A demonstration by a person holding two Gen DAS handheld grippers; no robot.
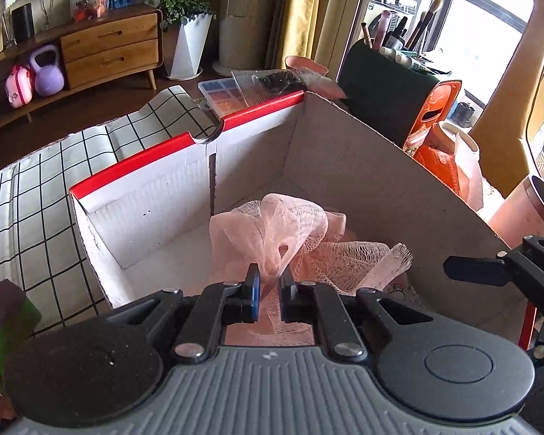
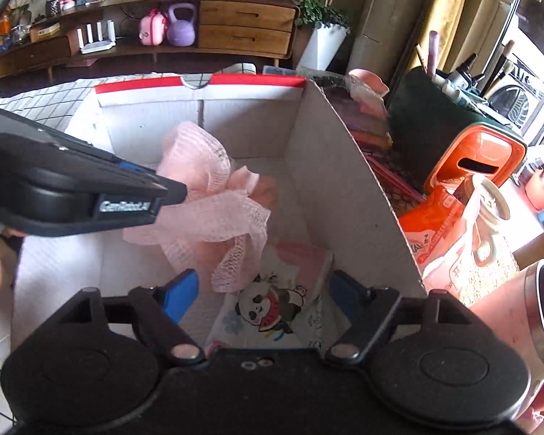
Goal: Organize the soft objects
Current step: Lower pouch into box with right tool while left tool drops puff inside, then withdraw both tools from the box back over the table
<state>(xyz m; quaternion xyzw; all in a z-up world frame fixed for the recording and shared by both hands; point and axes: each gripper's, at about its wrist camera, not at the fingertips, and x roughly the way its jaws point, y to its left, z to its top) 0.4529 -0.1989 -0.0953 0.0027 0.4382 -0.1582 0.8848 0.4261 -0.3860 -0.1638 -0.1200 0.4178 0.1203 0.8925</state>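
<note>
- Left wrist view: no writing legible here. The left gripper [image 1: 269, 282] is clamped on a pink mesh [image 1: 293, 235], held inside the box [image 1: 362, 181], over its floor.
- Behind the box sit a bead case [image 1: 221, 96] and a green holder [image 1: 384, 98] of brushes; an orange bag [image 1: 435, 137] stands to its right.
- Right wrist view: the left gripper's side reads roughly "GenRobot.AI".
- The right gripper [image 2: 264, 299] stands wide apart and empty, above a panda cloth [image 2: 272, 311] in the box's near right corner.
- A pink cup [image 2: 518, 319] crowds the box's right wall.
</note>
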